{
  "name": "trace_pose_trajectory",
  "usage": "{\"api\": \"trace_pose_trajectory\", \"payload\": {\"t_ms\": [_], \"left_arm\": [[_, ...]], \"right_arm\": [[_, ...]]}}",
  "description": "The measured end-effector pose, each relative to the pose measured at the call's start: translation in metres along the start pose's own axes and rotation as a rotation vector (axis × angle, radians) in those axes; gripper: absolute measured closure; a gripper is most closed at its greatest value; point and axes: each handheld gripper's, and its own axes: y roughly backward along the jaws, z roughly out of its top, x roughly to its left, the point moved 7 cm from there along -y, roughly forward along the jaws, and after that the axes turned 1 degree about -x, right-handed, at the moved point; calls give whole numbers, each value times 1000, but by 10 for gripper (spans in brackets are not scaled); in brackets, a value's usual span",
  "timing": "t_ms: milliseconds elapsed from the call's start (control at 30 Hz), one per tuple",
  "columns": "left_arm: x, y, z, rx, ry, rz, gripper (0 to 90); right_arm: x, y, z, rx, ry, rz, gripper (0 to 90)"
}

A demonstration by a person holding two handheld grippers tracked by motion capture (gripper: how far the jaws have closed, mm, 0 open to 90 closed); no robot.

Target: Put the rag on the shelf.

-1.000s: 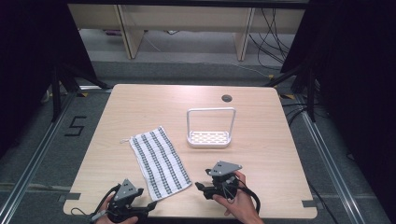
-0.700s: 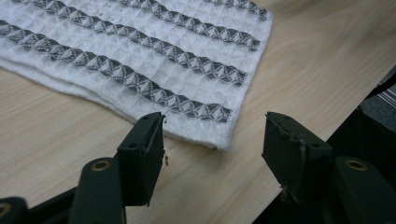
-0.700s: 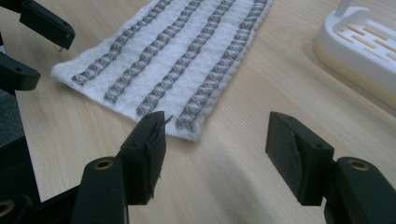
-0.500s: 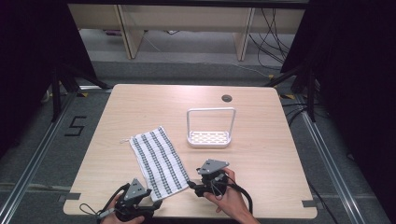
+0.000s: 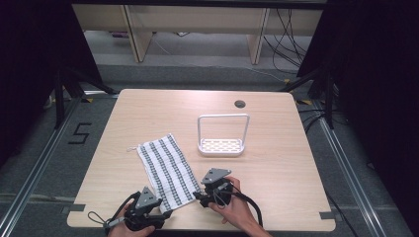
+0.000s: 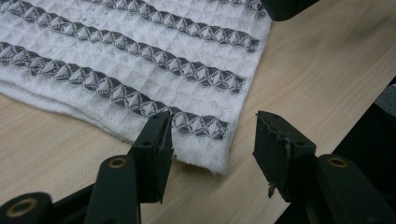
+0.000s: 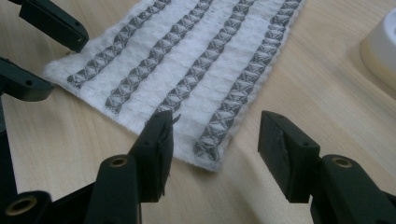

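A white towel with grey stripes [image 5: 165, 170] lies flat on the wooden table [image 5: 148, 113], long side running toward the front edge. My left gripper [image 5: 165, 213] is open at the towel's near left corner [image 6: 210, 135], its jaws standing either side of that corner, just short of it. My right gripper [image 5: 197, 195] is open at the near right corner [image 7: 210, 149], which lies between its jaws. In the right gripper view the left gripper's jaws [image 7: 44, 51] show at the upper left, beside the other corner.
A white rack with a tall handle and a perforated base [image 5: 221, 140] stands right of the towel at mid-table. A dark cable hole [image 5: 240, 103] is at the back. The table's front edge [image 5: 276, 228] runs just behind both hands.
Both grippers have moved inward toward the towel's near corners. The left came right and forward, the right came left. The towel has not moved.
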Motion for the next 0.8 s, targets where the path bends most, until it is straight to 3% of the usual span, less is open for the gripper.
{"api": "trace_pose_trajectory", "payload": {"t_ms": [33,67,100,133,167,233,267,400,467,533,800], "left_arm": [[2,0,-1,20,-23,4,464],[1,-1,-1,15,-11,16,466],[0,-2,-2,12,3,13,473],[0,-2,-2,17,-1,8,473],[3,-1,-3,36,-32,15,476],[3,-3,-1,27,-17,20,485],[4,-4,0,32,-22,24,500],[1,-8,1,41,-38,19,543],[1,-9,1,50,-50,27,558],[1,-9,1,57,-48,25,589],[4,-8,0,55,-54,36,710]], "right_arm": [[1,0,0,13,2,9,467],[1,-2,0,2,4,10,467],[3,-2,-1,32,-20,5,467],[3,-2,-1,32,-20,5,467],[4,-2,0,26,-15,13,466],[3,-5,1,8,-4,8,465],[2,-6,0,20,14,8,465],[1,-8,-1,25,2,-7,472],[2,-8,-1,38,4,9,494],[2,-11,-2,40,18,6,515],[1,-16,-5,62,-2,7,566]]}}
